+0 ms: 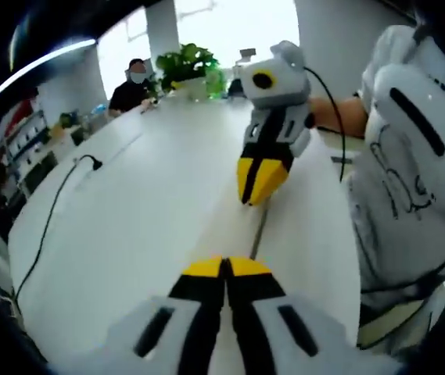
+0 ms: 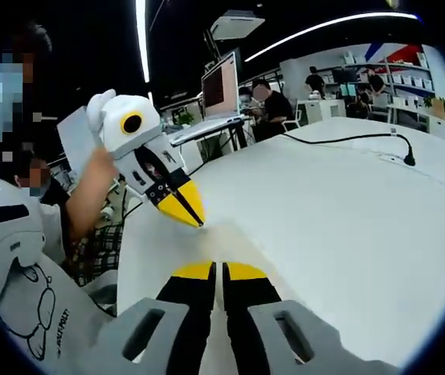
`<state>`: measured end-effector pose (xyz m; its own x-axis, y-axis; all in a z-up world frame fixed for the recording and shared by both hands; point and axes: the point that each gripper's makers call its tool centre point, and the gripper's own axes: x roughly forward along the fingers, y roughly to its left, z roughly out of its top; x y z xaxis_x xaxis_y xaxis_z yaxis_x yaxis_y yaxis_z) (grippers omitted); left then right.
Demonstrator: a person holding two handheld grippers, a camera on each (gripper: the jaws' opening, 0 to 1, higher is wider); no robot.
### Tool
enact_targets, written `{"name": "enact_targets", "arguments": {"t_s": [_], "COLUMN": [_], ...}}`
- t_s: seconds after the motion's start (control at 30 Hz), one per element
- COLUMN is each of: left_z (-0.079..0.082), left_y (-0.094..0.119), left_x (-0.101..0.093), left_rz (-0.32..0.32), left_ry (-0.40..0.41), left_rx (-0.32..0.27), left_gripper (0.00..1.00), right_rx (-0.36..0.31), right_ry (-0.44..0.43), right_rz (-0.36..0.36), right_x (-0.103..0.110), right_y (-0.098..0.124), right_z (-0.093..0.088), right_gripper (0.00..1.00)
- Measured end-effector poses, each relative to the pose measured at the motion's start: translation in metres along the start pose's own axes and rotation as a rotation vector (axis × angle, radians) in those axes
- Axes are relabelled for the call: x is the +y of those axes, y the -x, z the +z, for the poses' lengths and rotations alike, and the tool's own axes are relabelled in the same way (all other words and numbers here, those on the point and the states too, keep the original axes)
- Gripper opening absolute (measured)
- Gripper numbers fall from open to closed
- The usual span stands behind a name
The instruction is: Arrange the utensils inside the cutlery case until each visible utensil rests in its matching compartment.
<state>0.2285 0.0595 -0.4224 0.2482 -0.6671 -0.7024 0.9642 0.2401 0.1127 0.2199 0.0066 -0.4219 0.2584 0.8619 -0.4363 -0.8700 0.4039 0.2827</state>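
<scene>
White table [image 1: 144, 203] carried no case in sight. Slim utensil [image 1: 260, 230] hung at 12 o'clock, pinched by right gripper [image 1: 255, 187], likely carried toward its compartment; left gripper [image 1: 226, 269] was closed, empty.

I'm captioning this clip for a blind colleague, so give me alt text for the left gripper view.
The right gripper holds one end of a thin metal utensil above a white table, while the left gripper has its yellow tips together at the other end. A black cable crosses the table, with a potted plant at its far end.
</scene>
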Motion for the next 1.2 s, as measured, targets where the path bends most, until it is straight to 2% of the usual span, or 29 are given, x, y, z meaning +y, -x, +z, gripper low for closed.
{"name": "enact_targets", "arguments": {"t_s": [0.1,0.13,0.2,0.23,0.27,0.37,0.43,0.53,0.67,0.8,0.87,1.03,1.2], "left_z": [0.003,-0.002,-0.012,-0.004,-0.01,-0.009,-0.007,-0.009,-0.011,-0.01,-0.008,-0.008,-0.008], "left_y": [-0.004,-0.004,-0.009,-0.009,-0.005,-0.005,-0.008,-0.006,-0.003,-0.006,-0.008,-0.009,-0.013], "left_x": [-0.005,-0.006,-0.006,-0.007,-0.008,-0.008,-0.002,-0.001,-0.001,0.0,0.001,0.003,-0.004], "left_rz": [-0.041,-0.058,-0.057,-0.068,-0.082,-0.121,-0.108,-0.132,-0.148,-0.145,-0.134,-0.161,-0.189], "left_ry": [0.013,0.004,-0.062,-0.068,-0.072,-0.097,-0.094,-0.074,-0.1,-0.121,-0.129,-0.143,-0.2], "left_rx": [0.007,0.038,0.13,0.112,0.166,0.222,0.231,0.244,0.263,0.262,0.256,0.276,0.29], "left_gripper": [0.02,0.03,0.03,0.03,0.03,0.03,0.0,0.0,0.0,0.01,0.02,0.03,0.03], "right_rx": [-0.009,-0.009,0.002,0.006,0.014,0.038,0.036,0.033,0.11,0.104,0.116,0.126,0.129], "right_ry": [-0.004,-0.005,-0.008,-0.006,-0.004,-0.003,-0.014,0.01,0.136,0.133,0.156,0.173,0.184], "right_rz": [-0.004,-0.005,-0.003,-0.003,-0.002,0.004,-0.003,-0.007,-0.019,0.008,0.007,-0.003,0.004], "right_x": [-0.001,-0.002,-0.002,-0.002,-0.002,-0.001,-0.001,0.0,0.0,0.003,0.004,0.003,0.003], "right_y": [0.0,0.0,-0.002,-0.002,-0.003,-0.006,-0.008,-0.01,-0.017,-0.024,-0.024,-0.024,-0.022], "right_z": [0.002,0.002,0.001,0.001,0.0,-0.004,-0.004,-0.001,-0.004,-0.002,-0.003,-0.004,-0.007], "right_gripper": [0.01,0.02,0.03,0.03,0.03,0.06,0.09,0.09,0.1,0.17,0.16,0.17,0.16]}}
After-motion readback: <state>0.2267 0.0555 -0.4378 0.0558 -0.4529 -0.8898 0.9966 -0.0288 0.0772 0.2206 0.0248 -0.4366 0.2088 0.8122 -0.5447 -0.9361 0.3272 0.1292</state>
